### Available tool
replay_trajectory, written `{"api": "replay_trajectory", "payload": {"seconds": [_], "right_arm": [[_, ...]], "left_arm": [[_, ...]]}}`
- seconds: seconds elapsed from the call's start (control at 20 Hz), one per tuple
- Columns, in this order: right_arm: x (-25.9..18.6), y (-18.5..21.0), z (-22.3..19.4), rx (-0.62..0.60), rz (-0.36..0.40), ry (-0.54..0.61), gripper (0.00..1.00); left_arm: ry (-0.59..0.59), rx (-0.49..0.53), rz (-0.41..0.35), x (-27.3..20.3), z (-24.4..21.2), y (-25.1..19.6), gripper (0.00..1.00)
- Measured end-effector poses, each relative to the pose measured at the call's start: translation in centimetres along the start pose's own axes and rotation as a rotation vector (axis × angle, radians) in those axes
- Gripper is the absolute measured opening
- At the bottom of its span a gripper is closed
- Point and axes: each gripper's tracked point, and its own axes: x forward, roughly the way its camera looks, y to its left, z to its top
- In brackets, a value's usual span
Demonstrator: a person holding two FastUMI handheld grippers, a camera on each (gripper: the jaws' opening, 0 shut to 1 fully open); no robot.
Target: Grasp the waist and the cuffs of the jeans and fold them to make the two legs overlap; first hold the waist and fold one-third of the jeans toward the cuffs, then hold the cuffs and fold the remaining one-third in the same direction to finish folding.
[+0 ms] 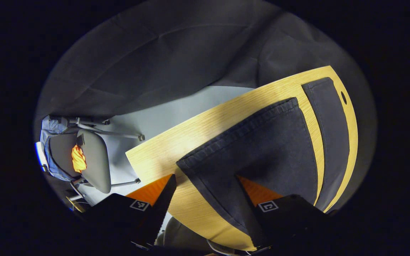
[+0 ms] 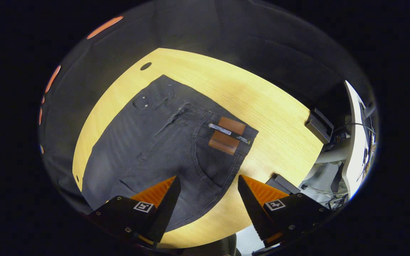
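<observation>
Dark grey jeans lie flat on the wooden table (image 2: 262,99). The left gripper view looks at the cuffs end: the near leg (image 1: 262,142) ends in a hemmed cuff (image 1: 240,126), and the other leg (image 1: 327,135) lies apart beside it. My left gripper (image 1: 205,179) is open and hovers over the near leg's corner, nothing pinched. In the right gripper view the waist (image 2: 190,106) with its brown leather patch (image 2: 226,136) spreads out ahead. My right gripper (image 2: 208,177) is open above the seat of the jeans (image 2: 162,142), close to the near table edge.
A grey chair (image 1: 94,160) with an orange item and a blue bag stands on the pale floor (image 1: 162,117) beyond the table's end. A cable hole (image 2: 145,66) sits in the table's far corner. Black boxes (image 2: 319,124) and a white desk with cables (image 2: 354,142) stand to the right.
</observation>
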Motion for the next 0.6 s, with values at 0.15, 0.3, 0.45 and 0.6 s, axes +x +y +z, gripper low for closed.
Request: {"api": "replay_trajectory", "payload": {"seconds": [0.15, 0.3, 0.45, 0.6], "right_arm": [[1.7, -0.2, 0.7, 0.108, 0.023, 0.033, 0.98], [3.4, -1.1, 1.5, 0.140, 0.005, 0.047, 0.96], [4.0, -1.5, 1.7, 0.100, -0.039, 0.067, 0.85], [4.0, -1.8, 1.9, 0.043, -0.135, 0.066, 0.66]], "left_arm": [[-0.003, -0.042, -0.005, 0.1, -0.1, -0.1, 0.92], [0.006, -0.043, -0.007, 0.0, 0.0, 0.0, 0.93], [0.008, -0.041, -0.007, 0.0, 0.0, -0.1, 0.93], [-0.040, 0.002, -0.035, -0.2, 0.4, -1.3, 0.62]]}}
